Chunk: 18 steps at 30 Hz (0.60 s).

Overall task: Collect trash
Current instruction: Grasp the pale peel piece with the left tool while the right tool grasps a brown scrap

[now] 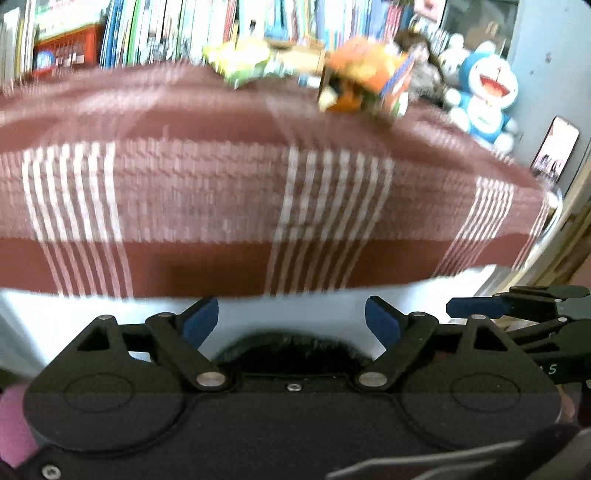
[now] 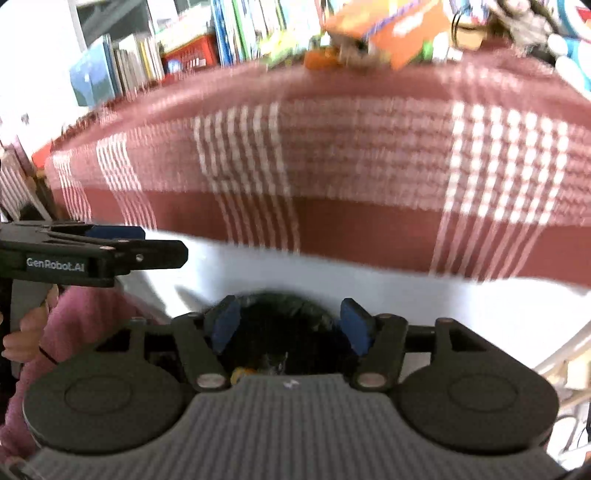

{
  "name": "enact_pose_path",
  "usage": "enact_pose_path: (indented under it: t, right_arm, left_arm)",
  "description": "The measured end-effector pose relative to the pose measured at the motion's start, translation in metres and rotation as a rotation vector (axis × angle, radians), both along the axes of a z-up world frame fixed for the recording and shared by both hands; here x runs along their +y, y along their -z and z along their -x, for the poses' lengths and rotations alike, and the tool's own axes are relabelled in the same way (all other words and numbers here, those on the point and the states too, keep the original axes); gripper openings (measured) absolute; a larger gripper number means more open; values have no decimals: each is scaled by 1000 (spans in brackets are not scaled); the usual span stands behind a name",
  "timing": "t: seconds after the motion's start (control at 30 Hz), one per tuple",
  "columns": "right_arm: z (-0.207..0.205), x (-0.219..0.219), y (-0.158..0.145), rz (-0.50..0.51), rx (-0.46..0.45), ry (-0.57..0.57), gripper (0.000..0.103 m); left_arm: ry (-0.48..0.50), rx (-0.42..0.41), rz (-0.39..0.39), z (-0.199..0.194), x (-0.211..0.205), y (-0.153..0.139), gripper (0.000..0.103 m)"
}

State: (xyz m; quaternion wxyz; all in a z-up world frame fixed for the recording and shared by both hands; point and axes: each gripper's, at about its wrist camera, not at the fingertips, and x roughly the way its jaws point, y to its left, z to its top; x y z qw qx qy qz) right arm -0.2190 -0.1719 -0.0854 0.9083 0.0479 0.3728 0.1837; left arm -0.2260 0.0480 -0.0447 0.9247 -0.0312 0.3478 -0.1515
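- Left wrist view: the left claw (image 1: pixel 291 319) stands wide open with nothing between its 2 blue-padded fingers (image 1: pixel 201 319). It hovers at the near edge of the desk under a dark red cloth with white stripes (image 1: pixel 207 192). The trash sits at the far edge, well apart from the claw: a crumpled orange wrapper pile (image 1: pixel 364 83) and, just to its left, a yellow-green wrapper (image 1: pixel 240 61), both blurred. Behind them stands a row of colourful books (image 1: pixel 177 26); a blue and white plush toy (image 1: pixel 487 92) sits to the right. The right claw (image 1: pixel 517 306) shows side-on at the right edge.
- Right wrist view: the right claw (image 2: pixel 291 325) is likewise open and empty, above a dark round opening (image 2: pixel 284 325). The orange wrapper pile (image 2: pixel 384 29) lies at the far desk edge. The left claw (image 2: pixel 110 247) appears at the left, gripped by a hand (image 2: pixel 26 332) in a pink sleeve (image 2: pixel 74 325).
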Motion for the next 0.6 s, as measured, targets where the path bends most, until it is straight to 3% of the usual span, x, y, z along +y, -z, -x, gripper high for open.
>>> enact_pose_path:
  t: [0.37,0.6]
  right_arm:
    - [-11,-30,-70,-34,-225,97,76]
    - [-35,-41,-90,26,-299,147,76]
  left_arm:
    - [49,-208,4,-32,-23,-61,91]
    - [50,-254,44,-77,-37,-78,88]
